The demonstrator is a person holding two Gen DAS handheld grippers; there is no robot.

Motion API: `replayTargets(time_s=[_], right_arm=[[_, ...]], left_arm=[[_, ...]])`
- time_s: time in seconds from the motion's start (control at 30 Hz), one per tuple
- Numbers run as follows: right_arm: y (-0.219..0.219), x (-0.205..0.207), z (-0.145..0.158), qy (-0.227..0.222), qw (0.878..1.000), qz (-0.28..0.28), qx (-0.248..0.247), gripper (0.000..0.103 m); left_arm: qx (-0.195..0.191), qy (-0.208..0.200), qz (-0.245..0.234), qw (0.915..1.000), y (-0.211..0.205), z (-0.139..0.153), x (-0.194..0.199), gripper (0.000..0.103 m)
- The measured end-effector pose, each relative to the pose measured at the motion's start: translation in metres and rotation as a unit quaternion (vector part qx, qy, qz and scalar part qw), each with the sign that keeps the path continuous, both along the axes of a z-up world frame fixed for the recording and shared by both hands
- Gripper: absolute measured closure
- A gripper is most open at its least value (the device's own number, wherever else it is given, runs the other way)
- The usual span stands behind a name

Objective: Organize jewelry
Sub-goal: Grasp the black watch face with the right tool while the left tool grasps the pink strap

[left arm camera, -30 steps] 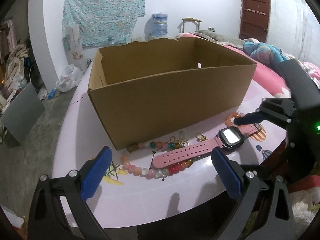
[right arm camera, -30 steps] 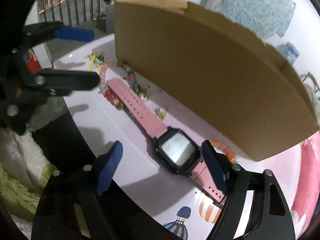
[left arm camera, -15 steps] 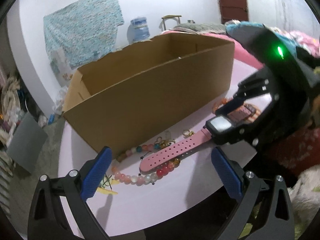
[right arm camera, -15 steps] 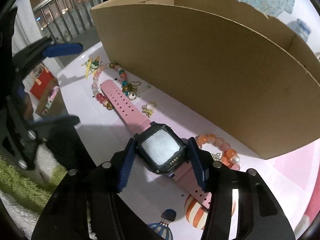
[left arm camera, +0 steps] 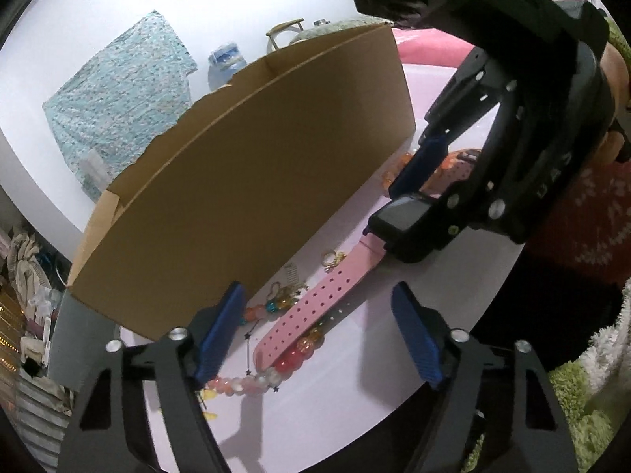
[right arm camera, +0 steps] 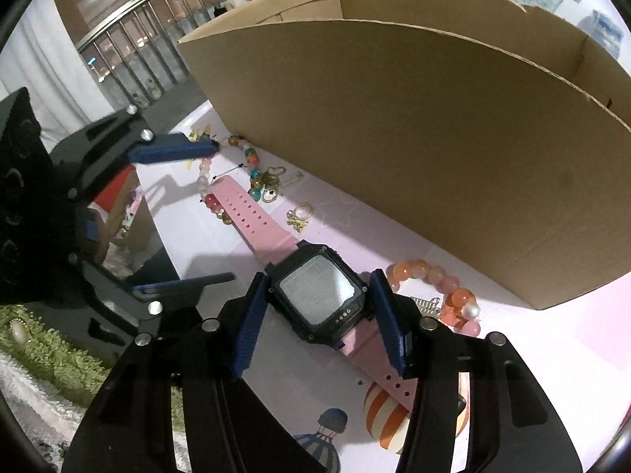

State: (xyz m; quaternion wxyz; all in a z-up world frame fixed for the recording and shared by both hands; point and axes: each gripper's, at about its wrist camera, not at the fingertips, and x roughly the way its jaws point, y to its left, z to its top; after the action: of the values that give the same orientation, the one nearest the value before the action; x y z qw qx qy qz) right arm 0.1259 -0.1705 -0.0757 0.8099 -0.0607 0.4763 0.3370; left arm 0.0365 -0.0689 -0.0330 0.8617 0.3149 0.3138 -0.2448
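Watch on table, before box, bracelets either side

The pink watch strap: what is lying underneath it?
The pink strap lies across a string of pink and red beads, whose beads show along both edges; the stretch beneath is hidden. A thin chain with tiny stars runs toward its tip.
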Motion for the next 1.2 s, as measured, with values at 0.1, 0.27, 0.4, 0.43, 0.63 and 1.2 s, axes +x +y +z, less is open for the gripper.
replayTargets(time_s=[0.1, 0.27, 0.4, 0.43, 0.63, 1.2], right_arm=[[-0.001, 0.003, 0.001, 0.004, 1.000, 0.004, 0.009, 0.054], [-0.029, 0.000, 0.009, 0.009, 1.000, 0.008, 0.025, 0.054], [-0.034, -0.002, 0.009, 0.006, 0.999, 0.006, 0.033, 0.054], [-0.034, -0.003, 0.009, 0.003, 0.999, 0.005, 0.032, 0.054], [-0.033, -0.011, 0.007, -0.018, 0.999, 0.002, 0.026, 0.054], [-0.033, -0.058, 0.008, -0.107, 0.989, -0.083, -0.055, 0.054]], left_arm=[[0.001, 0.008, 0.001, 1.0000, 0.000, -0.003, 0.005, 0.043], [-0.005, 0.030, 0.011, 0.9995, 0.001, -0.006, 0.016, 0.057], [-0.013, 0.039, 0.011, 0.9991, 0.000, -0.006, 0.014, 0.066], [-0.014, 0.041, 0.010, 0.9990, -0.001, -0.006, 0.014, 0.070], [-0.022, 0.042, 0.007, 0.9988, 0.002, -0.004, 0.014, 0.076], [-0.037, 0.044, -0.003, 0.9984, 0.009, 0.009, 0.021, 0.094]])
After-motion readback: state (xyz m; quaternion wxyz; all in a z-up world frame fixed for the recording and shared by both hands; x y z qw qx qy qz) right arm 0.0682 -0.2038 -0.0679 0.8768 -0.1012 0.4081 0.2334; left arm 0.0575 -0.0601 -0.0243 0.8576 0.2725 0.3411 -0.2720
